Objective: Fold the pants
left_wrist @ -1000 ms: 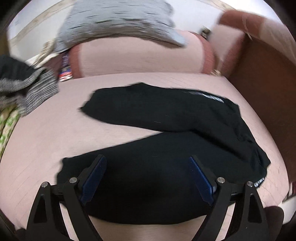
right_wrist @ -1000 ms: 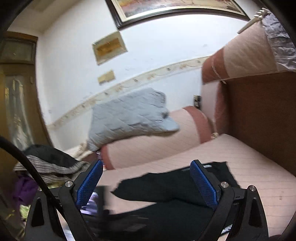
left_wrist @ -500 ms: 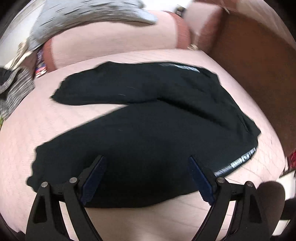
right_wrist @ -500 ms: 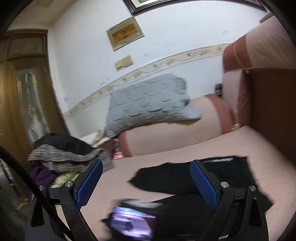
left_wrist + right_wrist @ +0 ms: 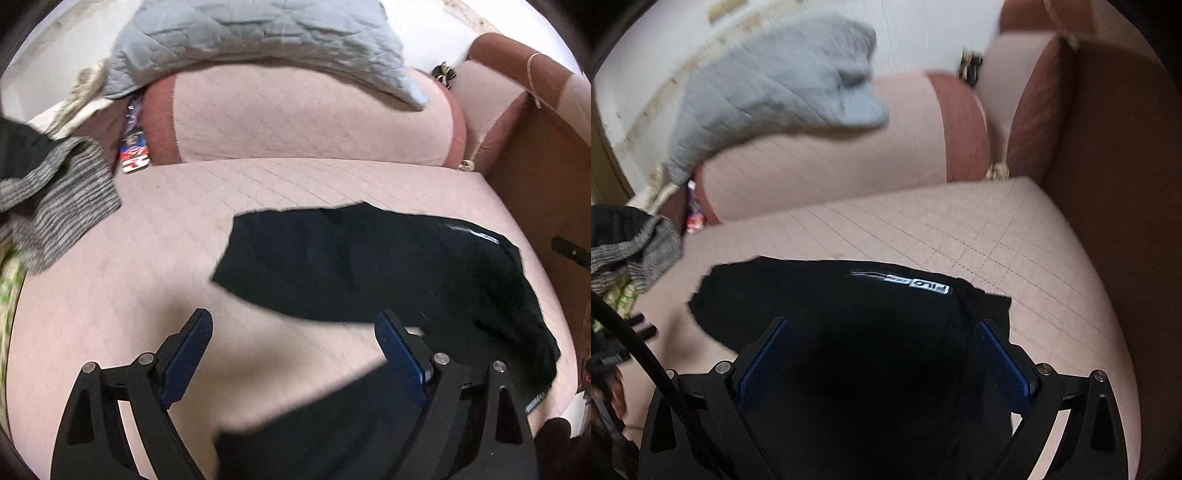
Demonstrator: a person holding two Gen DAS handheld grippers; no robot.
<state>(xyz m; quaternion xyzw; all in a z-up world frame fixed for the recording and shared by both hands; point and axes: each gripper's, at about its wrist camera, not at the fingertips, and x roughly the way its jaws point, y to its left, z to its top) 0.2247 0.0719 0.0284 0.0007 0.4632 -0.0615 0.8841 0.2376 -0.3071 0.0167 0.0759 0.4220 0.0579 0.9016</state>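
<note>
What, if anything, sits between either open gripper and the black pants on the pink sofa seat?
Nothing visible. The left gripper and right gripper both look straight onto the black pants; the striped grey clothes lie off to the side.

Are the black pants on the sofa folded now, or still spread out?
Spread out, not folded: the black pants lie flat on the pink sofa seat, both legs apart in a V.

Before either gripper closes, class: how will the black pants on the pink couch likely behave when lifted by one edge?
The black pants lie flat with soft wrinkled edges, so they will probably droop limply. Thin cloth suggests they are light. On the quilted couch seat they would likely drag and bunch rather than slide.
</note>
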